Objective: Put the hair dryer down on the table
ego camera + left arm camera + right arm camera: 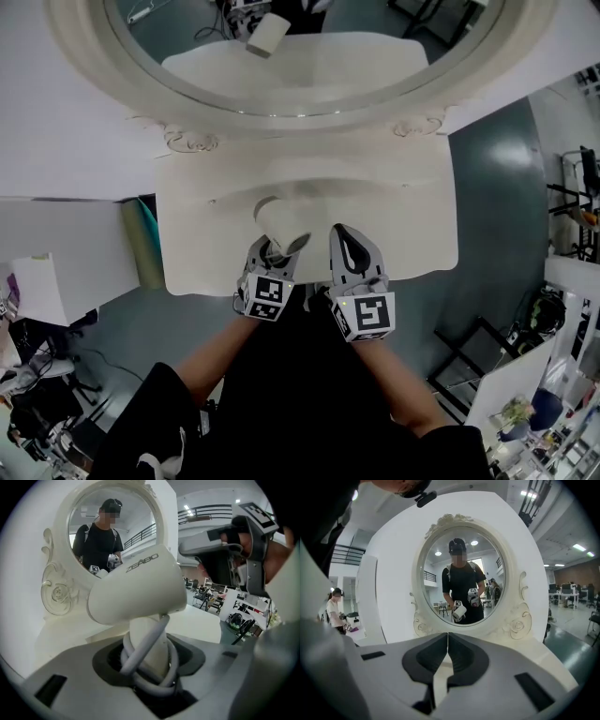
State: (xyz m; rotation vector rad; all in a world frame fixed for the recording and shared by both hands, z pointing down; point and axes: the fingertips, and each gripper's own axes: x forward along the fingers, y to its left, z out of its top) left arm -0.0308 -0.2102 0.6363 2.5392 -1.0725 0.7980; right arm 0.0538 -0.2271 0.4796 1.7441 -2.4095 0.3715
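Note:
My left gripper (274, 251) is shut on the handle of a white hair dryer (136, 590), whose grey cord (145, 653) is wound round that handle between the jaws. From the head view the hair dryer (275, 225) is held over the front of the white dressing table (394, 187); whether it touches the top I cannot tell. The right gripper (354, 246) hovers just to its right, jaws shut with nothing between them. The right gripper view shows those closed jaws (447, 656) facing the oval mirror (461, 578).
The mirror's ornate white frame (187, 98) rises at the back of the table. A white partition (56, 141) and a white box (37, 281) stand to the left. Dark floor (497, 169) lies to the right, with a black stand (469, 347) and clutter (562, 412).

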